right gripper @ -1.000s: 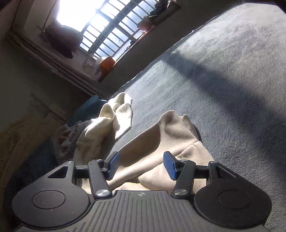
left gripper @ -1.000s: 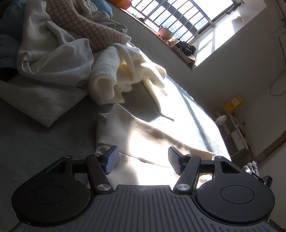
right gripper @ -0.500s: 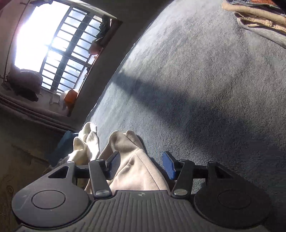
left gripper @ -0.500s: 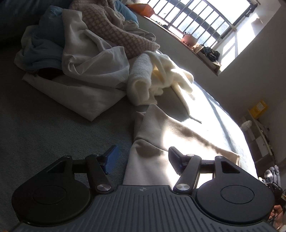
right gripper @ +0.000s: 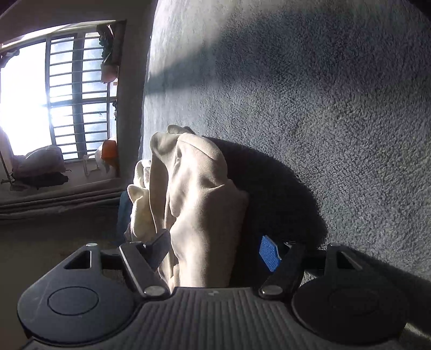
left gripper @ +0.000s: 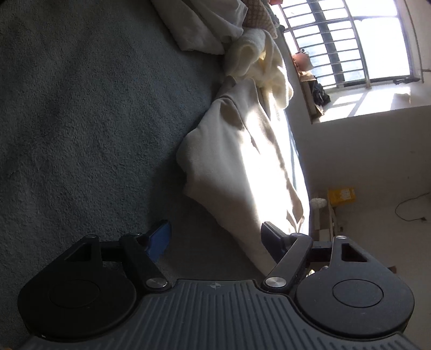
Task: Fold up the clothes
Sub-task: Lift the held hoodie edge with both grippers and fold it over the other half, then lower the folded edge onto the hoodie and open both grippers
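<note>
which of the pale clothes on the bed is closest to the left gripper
The flat cream garment, lying just ahead of the left gripper; the fluffy cream towel and crumpled white cloth lie beyond it.

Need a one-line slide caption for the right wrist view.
Open right gripper straddles a bunched beige garment on the grey carpet, barred window behind.
</note>
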The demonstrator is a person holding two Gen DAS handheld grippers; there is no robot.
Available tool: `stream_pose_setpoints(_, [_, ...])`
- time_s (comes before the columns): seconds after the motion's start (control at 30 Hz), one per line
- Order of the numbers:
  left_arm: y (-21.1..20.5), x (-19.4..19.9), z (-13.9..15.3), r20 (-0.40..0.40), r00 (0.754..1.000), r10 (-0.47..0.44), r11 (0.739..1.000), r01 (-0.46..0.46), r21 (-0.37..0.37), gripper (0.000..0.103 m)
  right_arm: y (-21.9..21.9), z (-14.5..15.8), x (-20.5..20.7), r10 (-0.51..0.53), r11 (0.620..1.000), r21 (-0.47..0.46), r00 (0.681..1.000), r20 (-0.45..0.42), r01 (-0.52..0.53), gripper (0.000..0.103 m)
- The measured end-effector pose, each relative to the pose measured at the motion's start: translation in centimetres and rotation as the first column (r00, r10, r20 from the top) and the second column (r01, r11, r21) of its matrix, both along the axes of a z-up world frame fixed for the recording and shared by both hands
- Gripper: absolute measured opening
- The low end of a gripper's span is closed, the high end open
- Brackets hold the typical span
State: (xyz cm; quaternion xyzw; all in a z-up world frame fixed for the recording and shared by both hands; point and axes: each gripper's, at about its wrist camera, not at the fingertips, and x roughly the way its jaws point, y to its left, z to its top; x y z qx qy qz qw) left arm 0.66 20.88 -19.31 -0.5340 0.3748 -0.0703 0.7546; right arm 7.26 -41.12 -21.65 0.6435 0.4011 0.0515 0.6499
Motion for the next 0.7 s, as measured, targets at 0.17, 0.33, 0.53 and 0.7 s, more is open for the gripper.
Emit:
stream_pose_setpoints(0.17, [0.2,2.5,-0.5,0.004,0.998,0.066,0.997,-0.066,0.032,0.073,0.8,-0.9,1.8,-0.1,0.995,0.004,0.994,-0.048,0.1,0.075])
stream_pose_setpoints(0.33, [0.6,4.4,-0.7,0.0,0.994,0.109,0.992,-0.109,0.065,0.036,1.5,0.6,4.4,-0.06,0.975,-0.216,0.998,-0.01,0.056,0.039])
stream_pose_setpoints(0.53, [1.7,4.1,0.3,0.034,0.994,0.106,0.987,-0.109,0.114,0.006,3.0,6.2,4.4,0.057,0.902,-0.432,0.989,0.138,0.008,0.02])
stream_pose_setpoints(0.7, [2.3,4.0,0.0,0.04,0.994,0.097,0.983,-0.102,0.15,0.008,1.5,3.8,4.7,0.056,0.899,-0.437,0.996,0.073,-0.019,0.022])
